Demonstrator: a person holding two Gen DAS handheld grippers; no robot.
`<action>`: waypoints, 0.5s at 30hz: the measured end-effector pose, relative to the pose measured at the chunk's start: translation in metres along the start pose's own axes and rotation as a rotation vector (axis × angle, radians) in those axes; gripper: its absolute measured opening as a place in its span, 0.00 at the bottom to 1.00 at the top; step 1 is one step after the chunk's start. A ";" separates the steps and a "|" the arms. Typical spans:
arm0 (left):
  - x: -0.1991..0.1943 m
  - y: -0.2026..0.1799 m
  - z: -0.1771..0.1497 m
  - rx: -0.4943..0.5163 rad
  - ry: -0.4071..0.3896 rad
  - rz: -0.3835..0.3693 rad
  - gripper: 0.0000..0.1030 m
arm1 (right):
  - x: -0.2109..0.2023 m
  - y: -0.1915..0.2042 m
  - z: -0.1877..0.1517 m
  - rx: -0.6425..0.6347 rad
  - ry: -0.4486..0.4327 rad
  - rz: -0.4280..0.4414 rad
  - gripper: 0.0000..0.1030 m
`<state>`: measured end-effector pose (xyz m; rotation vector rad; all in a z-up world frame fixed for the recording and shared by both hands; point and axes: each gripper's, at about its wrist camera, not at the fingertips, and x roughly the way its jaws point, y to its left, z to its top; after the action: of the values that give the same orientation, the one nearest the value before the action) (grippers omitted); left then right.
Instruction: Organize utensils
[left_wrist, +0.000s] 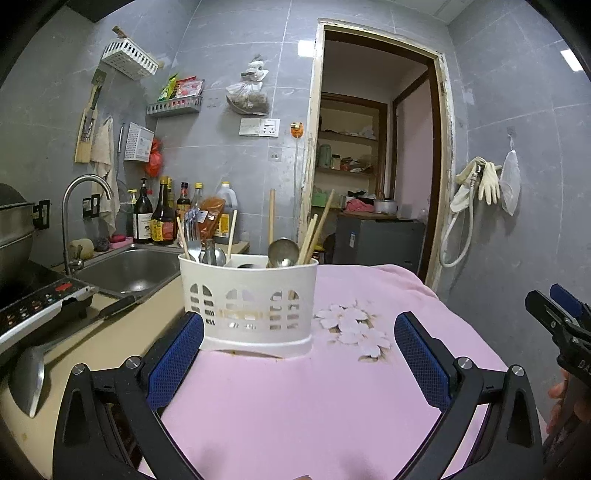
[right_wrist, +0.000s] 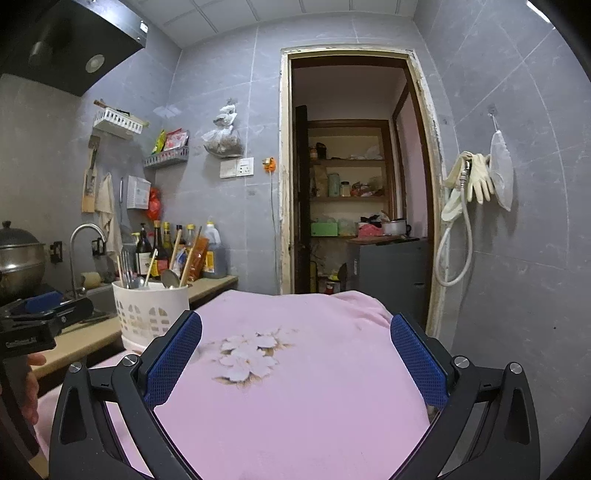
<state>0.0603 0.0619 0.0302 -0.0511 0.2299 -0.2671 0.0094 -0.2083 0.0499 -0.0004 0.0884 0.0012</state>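
At far left a ladle (left_wrist: 27, 373) lies on the beige worktop (left_wrist: 107, 339) in front of the sink (left_wrist: 133, 269). Right of it, the white utensil holder (left_wrist: 249, 302) stands upright at the left edge of the pink cloth (left_wrist: 295, 398), holding a fork (left_wrist: 192, 230), spoons (left_wrist: 282, 253) and chopsticks (left_wrist: 317, 229). The left claw (left_wrist: 299, 354) is spread wide and empty just before the holder. Further right, the right claw (right_wrist: 295, 354) hovers spread and empty over the cloth's flower print (right_wrist: 247, 354).
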 end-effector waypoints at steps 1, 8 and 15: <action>-0.001 -0.001 -0.003 0.002 0.001 -0.003 0.98 | -0.003 0.000 -0.003 -0.004 -0.001 -0.007 1.00; -0.005 -0.005 -0.014 0.020 -0.002 0.011 0.98 | -0.014 -0.002 -0.015 -0.013 -0.005 -0.049 1.00; -0.006 -0.004 -0.020 0.043 -0.008 0.039 0.98 | -0.014 -0.004 -0.022 -0.018 0.017 -0.086 1.00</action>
<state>0.0488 0.0592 0.0127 -0.0048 0.2169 -0.2326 -0.0061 -0.2123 0.0291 -0.0220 0.1058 -0.0841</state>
